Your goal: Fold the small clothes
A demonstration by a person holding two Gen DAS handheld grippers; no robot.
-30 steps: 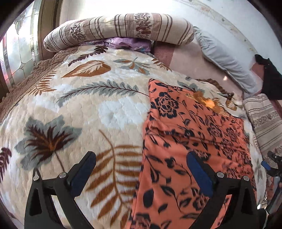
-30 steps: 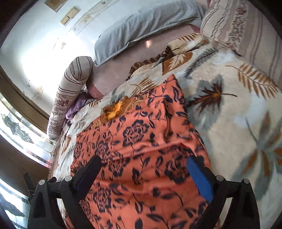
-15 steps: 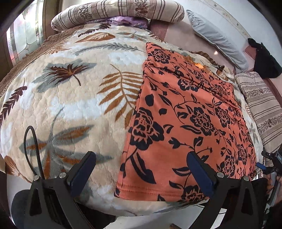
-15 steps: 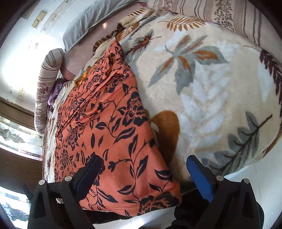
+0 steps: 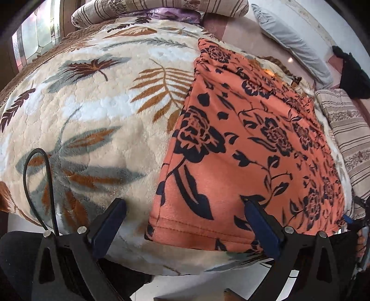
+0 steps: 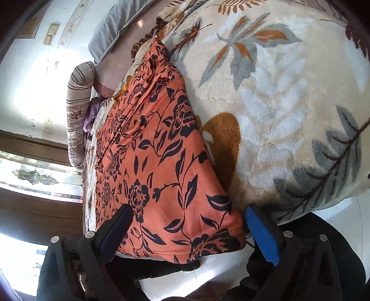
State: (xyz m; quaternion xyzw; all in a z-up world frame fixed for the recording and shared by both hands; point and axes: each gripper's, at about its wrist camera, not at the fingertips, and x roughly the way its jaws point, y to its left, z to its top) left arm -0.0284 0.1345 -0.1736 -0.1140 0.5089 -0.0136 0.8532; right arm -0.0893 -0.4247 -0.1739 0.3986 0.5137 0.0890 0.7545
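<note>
Here the orange garment printed with black flowers and leaves (image 5: 252, 148) lies spread flat on a cream plush blanket patterned with brown and grey leaves (image 5: 92, 111), and its stitched hem reaches the blanket's near edge, where the blanket rolls down toward a pale glossy floor (image 5: 192, 284). The left gripper (image 5: 185, 222) hangs just off that hem with its blue-padded fingers (image 5: 262, 225) spread wide: one pad sits over the garment's lower part, the other over bare blanket beside the garment's left edge, and nothing is held between them. A thin black cable (image 5: 44, 185) loops up beside the garment-free side of the blanket. Past the garment's far end lie a striped beige bolster pillow (image 5: 161, 7) and a grey pillow (image 5: 293, 44); a second striped cushion (image 5: 351, 139) lies along the garment's right side.

From the right wrist view the same garment (image 6: 150, 166) runs away from the camera, its near right corner (image 6: 222, 238) draping over the blanket (image 6: 289, 104) edge. The right gripper (image 6: 187, 229) is likewise spread wide and empty, its pads bracketing that corner, one over the cloth and the other just outside the garment's right edge. Whether either pad touches the fabric cannot be told. The bolster (image 6: 78, 111) shows beyond the garment's far end.
</note>
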